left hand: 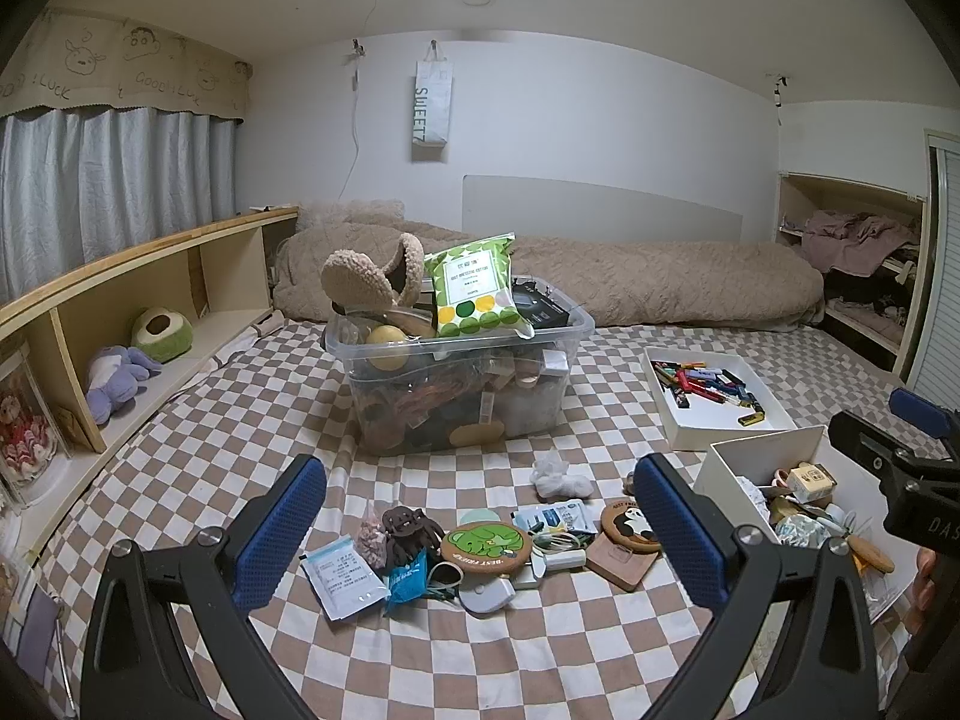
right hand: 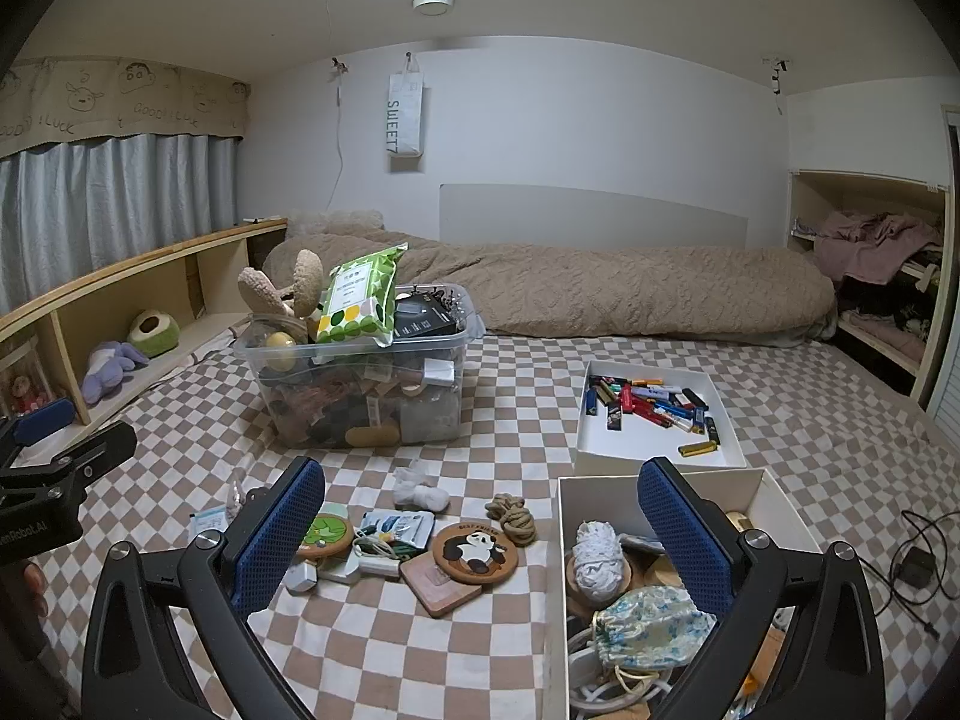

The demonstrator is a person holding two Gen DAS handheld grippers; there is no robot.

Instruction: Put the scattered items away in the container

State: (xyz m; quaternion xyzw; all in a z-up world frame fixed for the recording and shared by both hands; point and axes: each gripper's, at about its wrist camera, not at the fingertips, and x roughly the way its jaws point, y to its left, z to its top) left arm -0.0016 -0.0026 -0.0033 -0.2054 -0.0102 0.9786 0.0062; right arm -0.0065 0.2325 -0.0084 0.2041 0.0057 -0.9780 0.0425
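Observation:
Small items lie scattered on the checkered bed: a green coaster (left hand: 487, 545), a panda coaster (right hand: 476, 549), a wooden block (right hand: 427, 588), a white paper packet (left hand: 343, 576), a brown hair claw (left hand: 408, 534), a white crumpled cloth (right hand: 420, 493) and a rope knot (right hand: 513, 513). A white box (right hand: 561, 540) at the right holds a floral pouch (right hand: 654, 621) and other bits. My left gripper (left hand: 480, 516) is open and empty above the pile. My right gripper (right hand: 477, 516) is open and empty, its right finger (right hand: 681, 534) over the white box.
A clear plastic bin (left hand: 462, 378) stuffed with things stands at mid-bed. A white tray of lighters (right hand: 651, 414) lies right of it. A rolled beige duvet (right hand: 600, 294) lies behind. A wooden shelf (left hand: 120, 312) with plush toys runs along the left. A charger cable (right hand: 915, 564) lies at the right.

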